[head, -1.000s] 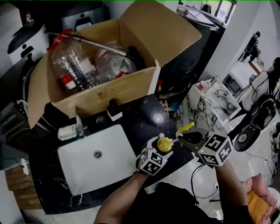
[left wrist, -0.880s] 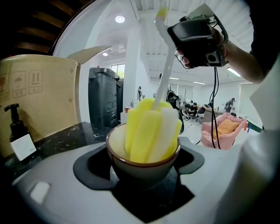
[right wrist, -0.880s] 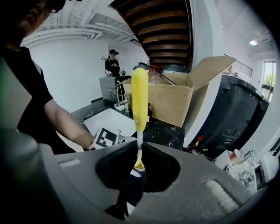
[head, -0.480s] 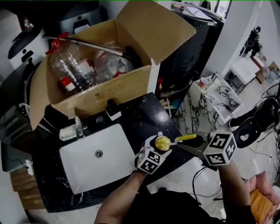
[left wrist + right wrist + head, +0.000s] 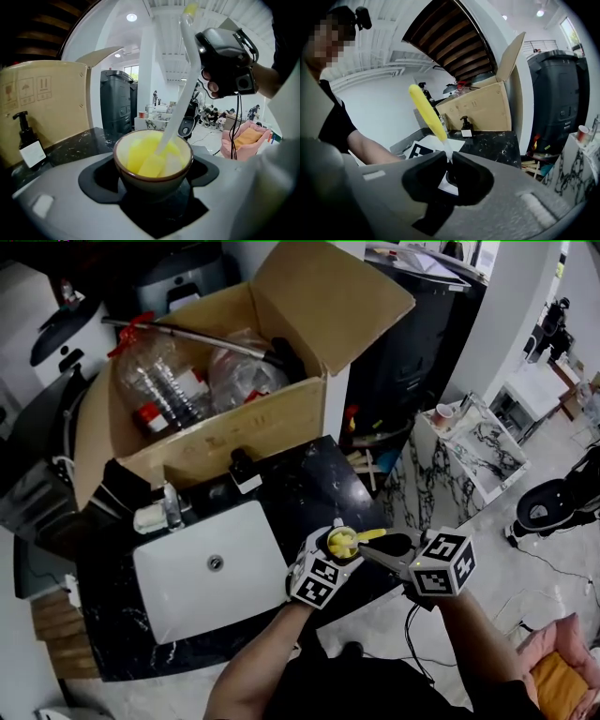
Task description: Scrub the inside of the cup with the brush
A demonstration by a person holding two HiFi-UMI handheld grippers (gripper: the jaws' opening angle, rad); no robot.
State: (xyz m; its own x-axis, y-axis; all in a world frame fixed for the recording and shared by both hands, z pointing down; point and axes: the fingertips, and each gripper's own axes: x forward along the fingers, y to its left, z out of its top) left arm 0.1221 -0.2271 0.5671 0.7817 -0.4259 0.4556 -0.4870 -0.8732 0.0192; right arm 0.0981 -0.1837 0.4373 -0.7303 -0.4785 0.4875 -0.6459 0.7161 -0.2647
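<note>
The left gripper (image 5: 151,182) has its two grey, black-padded jaws closed around one small round cup (image 5: 152,161), a smooth, glazed, pale bowl shape with a thin dark rim. The cup sits upright just over the front edge of the black, white-veined stone counter (image 5: 309,486), right of the sink. Inside it lies the soft yellow head of the single brush (image 5: 174,110), whose slim, translucent white handle rises at a slant to a yellow end. The right gripper (image 5: 449,163) has its jaws pinched tight on that handle, near the yellow grip. Each gripper carries one cube with black-and-white square markers. On the counter are one rectangular white sink (image 5: 178,592) with rounded corners, one shiny tap (image 5: 172,508) and one dark pump bottle (image 5: 242,469) with a white label. Behind them stands one open cardboard box (image 5: 234,432) holding at least two crumpled clear plastic bottles (image 5: 159,381).
</note>
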